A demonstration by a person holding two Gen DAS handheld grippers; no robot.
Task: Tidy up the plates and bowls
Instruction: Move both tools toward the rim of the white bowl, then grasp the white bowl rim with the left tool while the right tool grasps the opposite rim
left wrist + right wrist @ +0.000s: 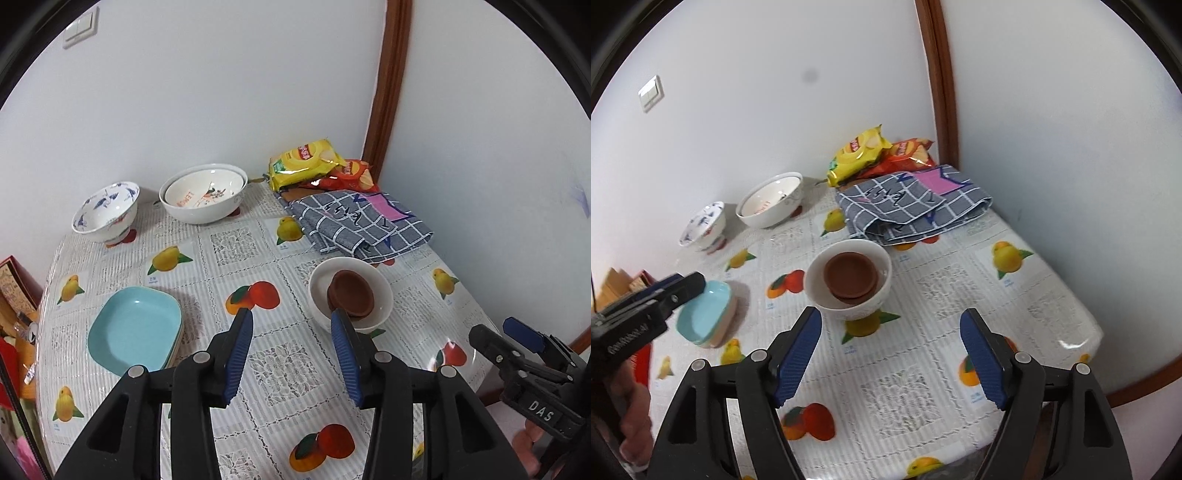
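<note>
A white bowl [380,295] [882,291] holds stacked brown saucers [351,293] [851,277] at mid table. A stack of square plates, light blue on top [135,328] [701,317], lies at the left. A blue-patterned bowl [105,212] [701,227] and a large white bowl with another bowl nested inside [203,197] [770,205] stand at the back by the wall. My left gripper [291,325] is open and empty, just in front of the white bowl. My right gripper [890,325] is open and empty, just in front of the same bowl.
A folded grey checked cloth [358,225] [912,205] and yellow and red snack bags [306,164] [860,151] lie at the back right corner. The fruit-print tablecloth [280,362] covers the table. Walls close the back and right sides. Clutter [14,295] sits beyond the left edge.
</note>
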